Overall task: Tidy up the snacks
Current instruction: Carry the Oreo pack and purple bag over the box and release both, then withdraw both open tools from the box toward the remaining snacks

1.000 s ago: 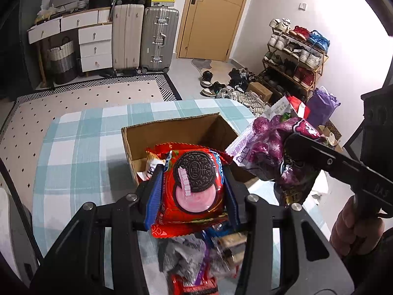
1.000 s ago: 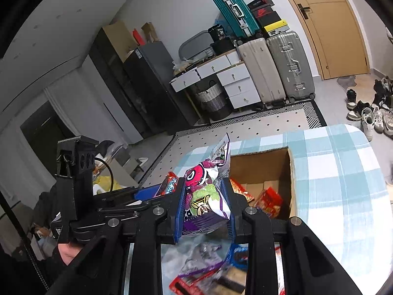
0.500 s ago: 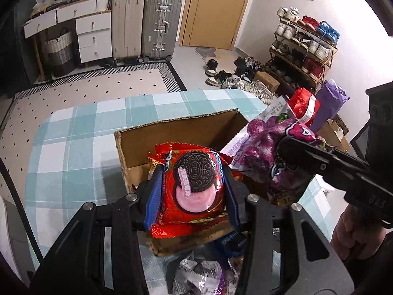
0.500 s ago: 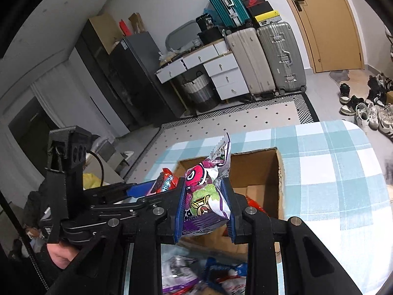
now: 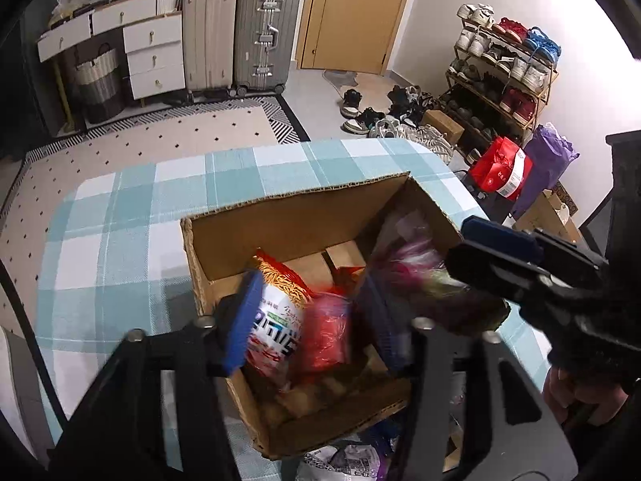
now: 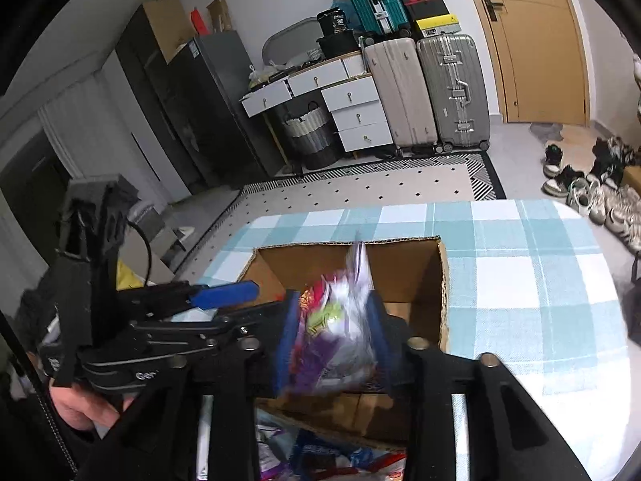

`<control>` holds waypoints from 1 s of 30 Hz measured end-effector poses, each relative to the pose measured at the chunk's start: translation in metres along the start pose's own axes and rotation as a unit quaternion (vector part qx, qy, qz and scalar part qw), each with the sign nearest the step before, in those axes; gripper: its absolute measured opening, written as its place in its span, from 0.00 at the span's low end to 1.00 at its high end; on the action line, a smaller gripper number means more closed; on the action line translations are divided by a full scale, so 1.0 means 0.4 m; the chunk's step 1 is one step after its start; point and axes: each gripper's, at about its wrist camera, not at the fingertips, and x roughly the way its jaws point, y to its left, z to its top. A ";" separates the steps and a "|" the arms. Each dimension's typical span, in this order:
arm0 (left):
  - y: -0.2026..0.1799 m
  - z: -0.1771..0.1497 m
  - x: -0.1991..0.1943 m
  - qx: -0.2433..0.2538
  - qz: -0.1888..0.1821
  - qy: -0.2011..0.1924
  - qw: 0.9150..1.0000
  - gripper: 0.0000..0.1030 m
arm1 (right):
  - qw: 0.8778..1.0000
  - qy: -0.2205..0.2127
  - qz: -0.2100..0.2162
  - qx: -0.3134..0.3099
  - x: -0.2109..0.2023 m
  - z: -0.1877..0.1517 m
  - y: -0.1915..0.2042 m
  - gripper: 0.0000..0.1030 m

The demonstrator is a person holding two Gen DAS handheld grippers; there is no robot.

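Cardboard box (image 5: 288,216) rim lies under both grippers, jaws just opening (red (image 5: 326,332) and purple packets (image 6: 336,340) loose between).

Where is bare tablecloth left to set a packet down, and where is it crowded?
Free: the checked tablecloth left of the cardboard box, the strip beyond it, and the patch on its right. Crowded: the box's inside, and the loose packets at the near edge.

Suitcases (image 5: 236,36) beside a wooden door (image 5: 352,12); patterned rug (image 5: 160,136) below.
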 end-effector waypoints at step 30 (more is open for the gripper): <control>-0.117 -0.151 -0.365 0.014 0.062 -0.066 0.996 0.79 | 0.997 -0.076 -0.003 -0.034 -0.330 -0.085 0.148 0.60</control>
